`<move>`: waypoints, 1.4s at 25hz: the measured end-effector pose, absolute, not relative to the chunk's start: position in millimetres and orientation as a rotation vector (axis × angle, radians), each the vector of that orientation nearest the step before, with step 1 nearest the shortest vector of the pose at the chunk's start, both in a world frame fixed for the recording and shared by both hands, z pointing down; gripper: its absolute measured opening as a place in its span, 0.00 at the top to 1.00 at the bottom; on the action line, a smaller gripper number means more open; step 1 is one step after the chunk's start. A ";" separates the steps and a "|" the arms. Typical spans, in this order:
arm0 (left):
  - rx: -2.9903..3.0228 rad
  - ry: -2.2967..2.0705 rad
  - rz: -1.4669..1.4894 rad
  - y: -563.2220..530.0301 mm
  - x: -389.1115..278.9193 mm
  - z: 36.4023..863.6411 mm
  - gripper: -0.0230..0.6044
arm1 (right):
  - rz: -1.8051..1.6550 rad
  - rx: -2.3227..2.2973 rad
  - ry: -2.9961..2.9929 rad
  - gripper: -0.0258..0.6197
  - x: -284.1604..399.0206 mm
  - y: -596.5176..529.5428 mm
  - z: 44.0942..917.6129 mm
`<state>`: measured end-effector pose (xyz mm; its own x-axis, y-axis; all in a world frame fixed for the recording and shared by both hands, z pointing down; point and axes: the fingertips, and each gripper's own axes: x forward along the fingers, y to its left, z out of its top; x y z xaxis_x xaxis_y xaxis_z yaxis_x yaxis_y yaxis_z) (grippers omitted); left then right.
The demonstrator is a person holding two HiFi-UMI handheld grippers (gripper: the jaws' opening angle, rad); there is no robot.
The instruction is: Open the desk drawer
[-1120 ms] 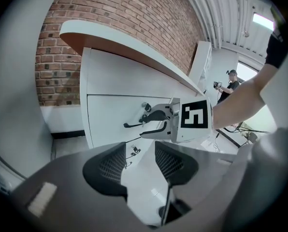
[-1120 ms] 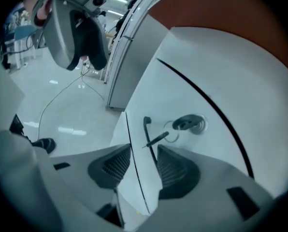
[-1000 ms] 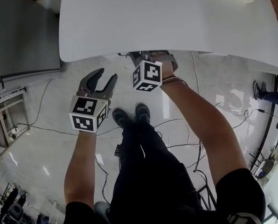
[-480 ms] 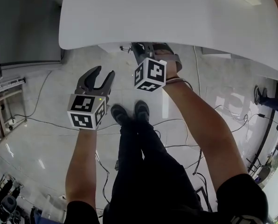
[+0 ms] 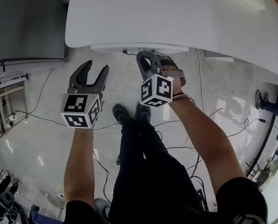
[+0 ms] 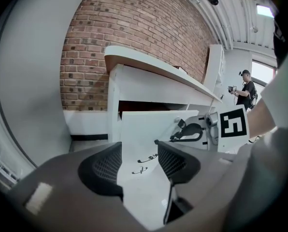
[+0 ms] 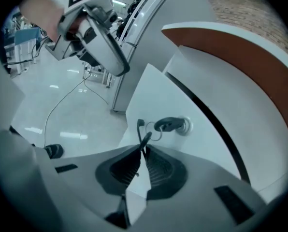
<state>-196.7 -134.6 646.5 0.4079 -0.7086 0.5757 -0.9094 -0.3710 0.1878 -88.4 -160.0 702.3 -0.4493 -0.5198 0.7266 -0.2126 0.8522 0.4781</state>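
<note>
White surface point(image 5: 176, 13) up top, and the desk drawer point(image 5: 139, 48) pokes out a bit from under its front edge, with a key point(image 7: 172, 124) stuck in the lock on its face. The right tool point(image 5: 144, 59) has just been closing and it's pinched tight on the dangling key point(image 7: 145, 139) that hangs from the one in the lock. The left tool point(image 5: 93, 70) has just been opening, jaws wide apart with nothing between them, hanging just left of the right one, short of the drawer.
</note>
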 end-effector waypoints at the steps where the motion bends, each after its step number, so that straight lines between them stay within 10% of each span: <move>1: 2.194 -1.381 0.562 -137.0 -198.0 645.6 0.61 | -0.387 0.530 -2.049 0.90 -87.9 -156.3 702.0; 17: 2.379 -1.328 0.722 -141.7 -184.0 646.1 0.62 | -0.225 0.538 -2.150 0.89 -78.7 -117.5 698.2; 35: 2.353 -1.330 0.702 -142.1 -186.7 644.0 0.64 | 0.313 1.009 -2.393 0.64 53.6 -157.5 637.1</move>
